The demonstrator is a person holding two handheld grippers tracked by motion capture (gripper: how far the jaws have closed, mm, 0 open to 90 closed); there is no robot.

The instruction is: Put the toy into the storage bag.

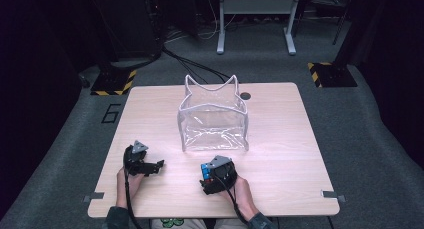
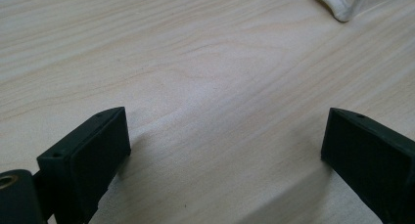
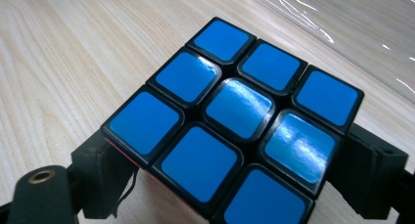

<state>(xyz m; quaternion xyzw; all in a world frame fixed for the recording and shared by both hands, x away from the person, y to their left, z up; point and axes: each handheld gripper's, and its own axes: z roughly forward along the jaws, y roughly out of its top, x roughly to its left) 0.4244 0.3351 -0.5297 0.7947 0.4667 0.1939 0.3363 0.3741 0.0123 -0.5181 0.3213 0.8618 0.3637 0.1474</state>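
A puzzle cube [image 3: 235,121] with a blue face up and a red side sits between the jaws of my right gripper [image 3: 235,175], which is shut on it. In the high view the cube [image 1: 205,172] and right gripper [image 1: 210,181] are near the table's front, just short of a clear plastic bag [image 1: 214,120] that stands open in the middle. My left gripper [image 1: 159,165] rests low over the table at the front left, open, with bare wood between its jaws [image 2: 225,150]. A white edge of the bag [image 2: 337,4] shows at the top of the left gripper view.
The light wooden table [image 1: 280,124] has a small round hole [image 1: 245,95] behind the bag. Grey carpet surrounds it, with cables, a white desk frame [image 1: 255,19] and yellow-black striped bases [image 1: 115,81] farther back.
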